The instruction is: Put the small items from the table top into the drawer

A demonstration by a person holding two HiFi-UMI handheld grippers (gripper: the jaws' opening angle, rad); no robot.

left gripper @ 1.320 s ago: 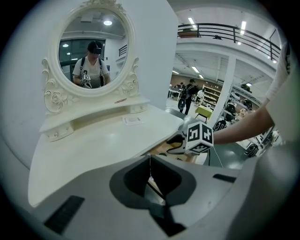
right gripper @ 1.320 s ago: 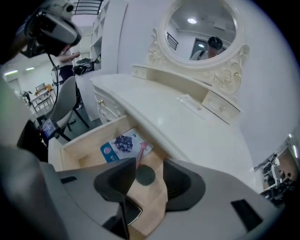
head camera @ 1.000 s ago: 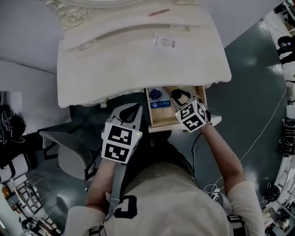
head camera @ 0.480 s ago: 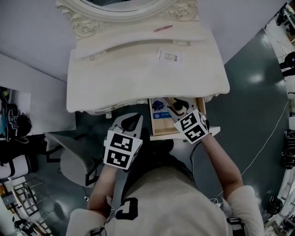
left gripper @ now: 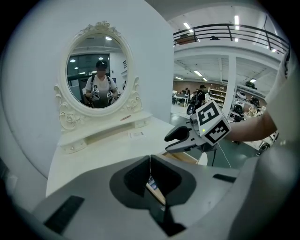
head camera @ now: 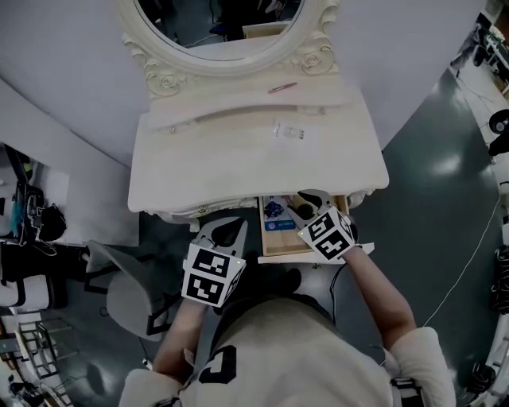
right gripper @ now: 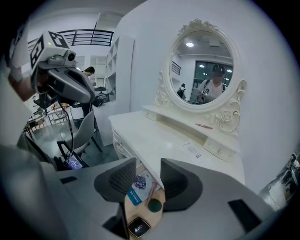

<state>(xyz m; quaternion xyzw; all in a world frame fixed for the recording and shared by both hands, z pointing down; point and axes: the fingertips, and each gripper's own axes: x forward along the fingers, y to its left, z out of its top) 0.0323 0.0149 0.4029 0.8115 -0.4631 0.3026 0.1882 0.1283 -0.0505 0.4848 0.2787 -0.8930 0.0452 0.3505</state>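
Observation:
The white dressing table [head camera: 231,171] has its right drawer [head camera: 285,253] pulled open. In the drawer lie a blue card [right gripper: 137,190], a pink stick [right gripper: 152,187], a dark green round piece [right gripper: 154,205] and a black compact [right gripper: 138,228]. A clear packet [head camera: 289,131] lies on the table top. A pink pen [head camera: 281,87] rests on the raised shelf. My right gripper [head camera: 306,200] hangs open and empty above the drawer. My left gripper [head camera: 227,230] is shut on nothing, in front of the table's edge, left of the drawer.
An oval mirror [head camera: 223,24] in a carved frame stands at the back of the table. A grey chair [head camera: 127,278] sits on the floor to my left. Racks and gear [head camera: 24,230] crowd the far left, and a white cable [head camera: 469,246] trails on the right.
Both grippers have risen a little, the right one up from the drawer. The head view has tipped up, and the mirror now shows.

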